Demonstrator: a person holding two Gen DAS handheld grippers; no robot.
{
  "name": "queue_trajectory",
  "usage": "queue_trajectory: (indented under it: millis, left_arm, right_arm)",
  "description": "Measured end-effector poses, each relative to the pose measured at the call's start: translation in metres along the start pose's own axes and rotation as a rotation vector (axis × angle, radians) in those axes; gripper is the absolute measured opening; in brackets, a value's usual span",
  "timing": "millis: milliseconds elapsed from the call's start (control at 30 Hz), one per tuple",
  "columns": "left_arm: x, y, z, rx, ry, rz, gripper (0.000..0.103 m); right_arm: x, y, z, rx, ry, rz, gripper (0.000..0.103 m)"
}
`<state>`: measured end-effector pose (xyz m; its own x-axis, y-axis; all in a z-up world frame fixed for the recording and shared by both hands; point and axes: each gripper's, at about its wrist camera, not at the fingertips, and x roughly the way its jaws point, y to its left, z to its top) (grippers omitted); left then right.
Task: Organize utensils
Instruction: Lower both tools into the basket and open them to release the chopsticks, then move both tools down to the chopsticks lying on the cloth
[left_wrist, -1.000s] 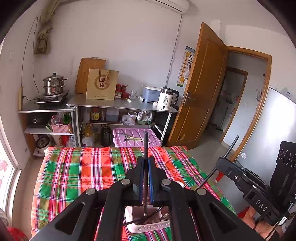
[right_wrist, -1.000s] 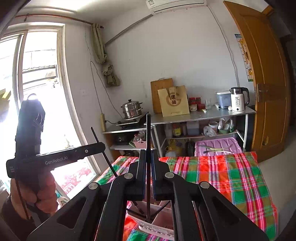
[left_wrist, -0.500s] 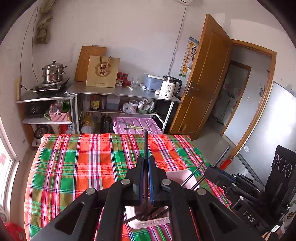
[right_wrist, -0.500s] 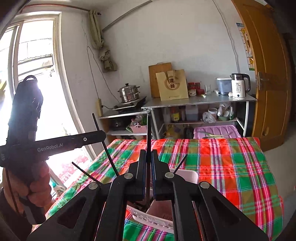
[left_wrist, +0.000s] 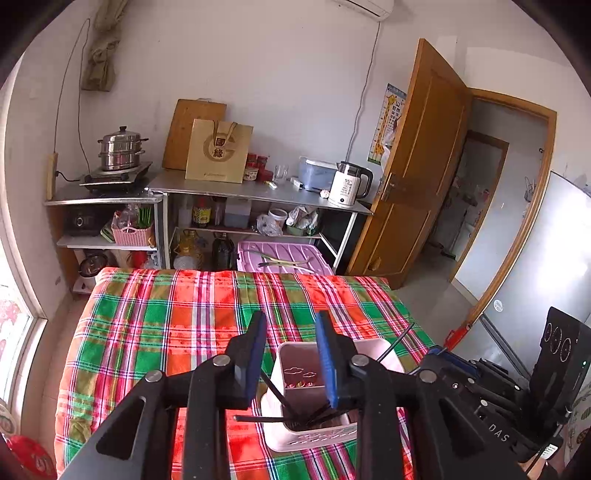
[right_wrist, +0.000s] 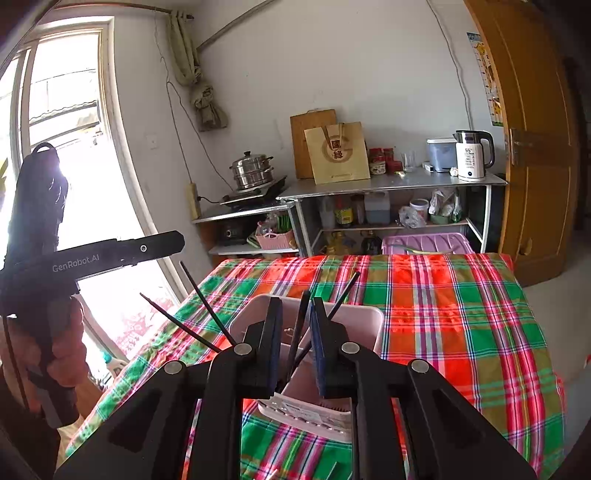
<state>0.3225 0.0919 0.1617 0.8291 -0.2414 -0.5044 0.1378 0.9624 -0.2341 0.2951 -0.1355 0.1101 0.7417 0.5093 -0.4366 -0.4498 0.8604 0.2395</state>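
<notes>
A pink utensil holder (left_wrist: 295, 373) stands on the plaid-covered table (left_wrist: 177, 325), also in the right wrist view (right_wrist: 354, 321). Several black chopsticks (left_wrist: 280, 397) lean inside it; more show in the right wrist view (right_wrist: 207, 310). My left gripper (left_wrist: 290, 325) is open just above the holder, nothing between its blue pads. My right gripper (right_wrist: 295, 314) is open above the holder; one chopstick (right_wrist: 299, 325) stands loose between its fingers, touching neither pad. The right gripper's body (left_wrist: 498, 398) shows at lower right in the left view; the left one (right_wrist: 55, 258) is at left in the right view.
Behind the table stand metal shelves (left_wrist: 258, 192) with a steamer pot (left_wrist: 120, 151), paper bag (left_wrist: 218, 151) and white kettle (left_wrist: 347, 184). A purple bin lid (left_wrist: 284, 254) lies below. A wooden door (left_wrist: 413, 166) is at the right, a window (right_wrist: 66, 147) at the left.
Both grippers were shut on chopsticks held upright; both have lowered to the holder and opened, and the chopsticks now rest in the holder.
</notes>
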Motion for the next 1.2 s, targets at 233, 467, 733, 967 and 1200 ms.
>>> queue_trajectory:
  millis: [233,467,733,967,1200]
  left_arm:
    - [-0.056,-0.010,-0.017,0.028,-0.084,-0.013,0.029]
    - [-0.094,-0.023,-0.065,0.040,-0.087,-0.052,0.029]
    - [-0.096,-0.025,-0.131,0.016,-0.013,-0.088,0.029]
    - [-0.078,-0.030,-0.171,-0.009,0.077,-0.119,0.029]
    - [-0.069,-0.023,-0.183,-0.033,0.108,-0.122,0.029]
  right_arm:
    - [-0.053,0.003,-0.009,0.003,-0.065,0.015,0.015]
    - [-0.093,0.002,-0.041,-0.010,-0.070,-0.012,0.015]
    - [-0.093,-0.009,-0.099,0.018,0.077,-0.053,0.015]
    - [-0.065,-0.011,-0.144,0.047,0.219,-0.051,0.015]
    - [-0.030,-0.012,-0.178,0.055,0.354,-0.075,0.015]
